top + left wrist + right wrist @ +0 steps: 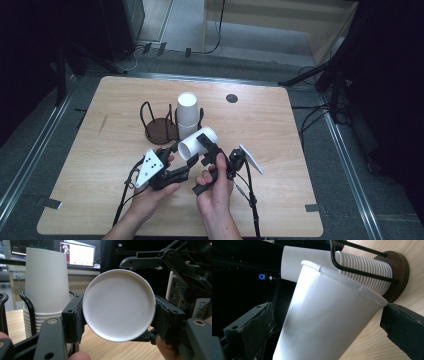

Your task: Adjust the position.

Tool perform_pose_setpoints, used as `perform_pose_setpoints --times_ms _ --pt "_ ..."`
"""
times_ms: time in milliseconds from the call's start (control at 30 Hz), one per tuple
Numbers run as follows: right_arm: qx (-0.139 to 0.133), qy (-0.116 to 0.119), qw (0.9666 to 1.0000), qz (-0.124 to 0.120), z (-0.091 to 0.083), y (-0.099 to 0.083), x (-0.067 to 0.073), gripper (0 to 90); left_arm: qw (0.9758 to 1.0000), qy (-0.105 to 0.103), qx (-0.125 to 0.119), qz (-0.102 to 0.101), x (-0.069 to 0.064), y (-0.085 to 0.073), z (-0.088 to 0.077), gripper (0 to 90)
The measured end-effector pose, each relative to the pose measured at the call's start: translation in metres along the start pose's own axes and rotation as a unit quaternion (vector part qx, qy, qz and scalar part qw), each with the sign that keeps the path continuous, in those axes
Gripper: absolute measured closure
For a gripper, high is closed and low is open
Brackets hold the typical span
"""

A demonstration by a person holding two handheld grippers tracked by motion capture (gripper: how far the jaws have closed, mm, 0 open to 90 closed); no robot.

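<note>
A white paper cup (197, 141) lies on its side in the air between both hands. My left gripper (186, 159) is shut on its base end; in the left gripper view the round cup bottom (119, 305) sits squeezed between the two pads (75, 318). My right gripper (207, 149) straddles the cup wall (329, 315) nearer the rim, open, with a dark slit beside its left pad (259, 325). Just behind stands an upside-down stack of white cups (187, 115) in a black wire holder (160, 127).
The wire holder's brown base (398, 270) and rods (362, 271) stand close behind the held cup. A small dark round hole (231, 98) sits near the wooden table's far edge (200, 79). Cables trail from both grippers toward the near edge.
</note>
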State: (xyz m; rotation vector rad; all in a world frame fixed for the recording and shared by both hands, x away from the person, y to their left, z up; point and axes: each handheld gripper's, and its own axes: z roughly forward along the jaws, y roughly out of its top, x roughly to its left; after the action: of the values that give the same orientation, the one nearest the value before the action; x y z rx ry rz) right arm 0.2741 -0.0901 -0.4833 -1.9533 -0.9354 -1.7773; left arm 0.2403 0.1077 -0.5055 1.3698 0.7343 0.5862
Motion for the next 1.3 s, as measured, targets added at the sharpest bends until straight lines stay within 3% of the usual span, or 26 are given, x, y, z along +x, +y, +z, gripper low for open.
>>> perform_pose_setpoints --times_ms 400,500,600,867,1100,1300 --pt "0.003 0.02 0.9991 0.036 0.0045 0.0052 -0.0051 0.5 1.0 0.0 0.003 0.006 -0.001 -0.0014 -0.0002 34.7" --pt "0.008 0.027 0.9982 0.052 0.0056 0.0051 -0.0053 4.9 0.9999 0.003 0.007 0.014 -0.001 -0.0024 -0.0001 34.7" --pt "0.009 0.018 0.9979 0.062 0.006 0.0055 -0.0058 14.5 0.9999 0.001 0.008 0.013 -0.0005 -0.0024 -0.0007 34.7" --pt "0.017 0.045 0.9961 0.075 0.0051 0.0052 -0.0097 25.5 0.9998 -0.005 0.015 0.009 0.0016 -0.0026 -0.0012 33.9" --pt "0.009 0.062 0.9966 0.053 0.0039 0.0054 -0.0082 29.4 0.9995 -0.008 0.029 0.006 0.0037 0.0011 -0.0037 33.1" --pt "-0.01 0.063 0.998 0.001 0.001 0.005 -0.0031 29.8 0.9989 -0.011 0.047 -0.002 0.0055 0.0027 -0.0049 29.5"
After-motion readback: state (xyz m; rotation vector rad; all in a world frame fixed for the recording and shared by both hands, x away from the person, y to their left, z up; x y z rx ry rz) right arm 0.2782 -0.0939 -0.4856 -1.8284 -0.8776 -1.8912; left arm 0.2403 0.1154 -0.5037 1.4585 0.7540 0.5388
